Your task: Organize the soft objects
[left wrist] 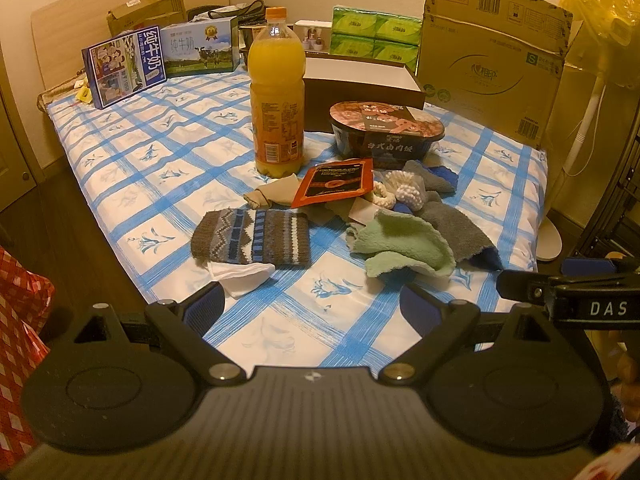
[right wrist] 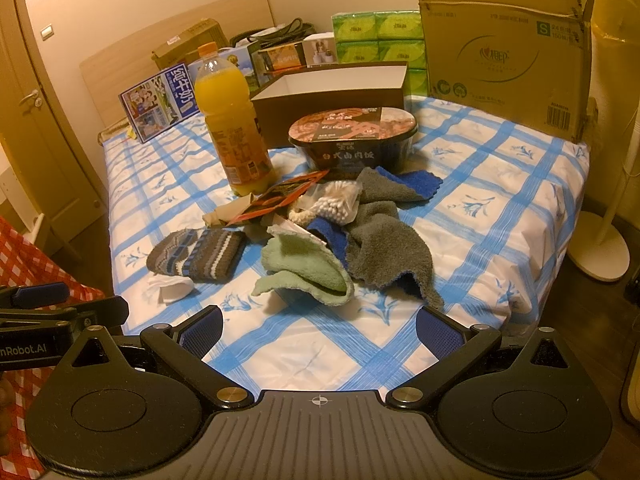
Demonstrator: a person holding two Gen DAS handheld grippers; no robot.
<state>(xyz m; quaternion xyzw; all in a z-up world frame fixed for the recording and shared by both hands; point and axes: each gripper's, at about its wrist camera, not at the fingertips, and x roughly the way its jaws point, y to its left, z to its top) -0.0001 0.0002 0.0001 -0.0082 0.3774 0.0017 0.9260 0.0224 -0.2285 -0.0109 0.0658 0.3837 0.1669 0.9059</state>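
- Bed point(left wrist: 168, 136): carries everything; open sheet lies along its left side and near edge, and the far edge is walled by cartons.
- Juice bottle point(left wrist: 276, 92): stands upright just behind the pile; a careless sweep would likely topple it.
- Soft pile: grey towel point(right wrist: 380, 248), green cloth point(right wrist: 308, 268) and knitted sock point(left wrist: 250, 236) lie near the bed's near edge; the overlapping cloths risk dragging the cotton swab bag point(right wrist: 340, 200).
- Left gripper point(left wrist: 312, 304) and right gripper point(right wrist: 320, 326): fingers spread wide, empty, over the near edge.

orange juice bottle point(left wrist: 276, 92) – upright | instant rice bowl point(left wrist: 386, 130) | cardboard box point(left wrist: 494, 60) – behind
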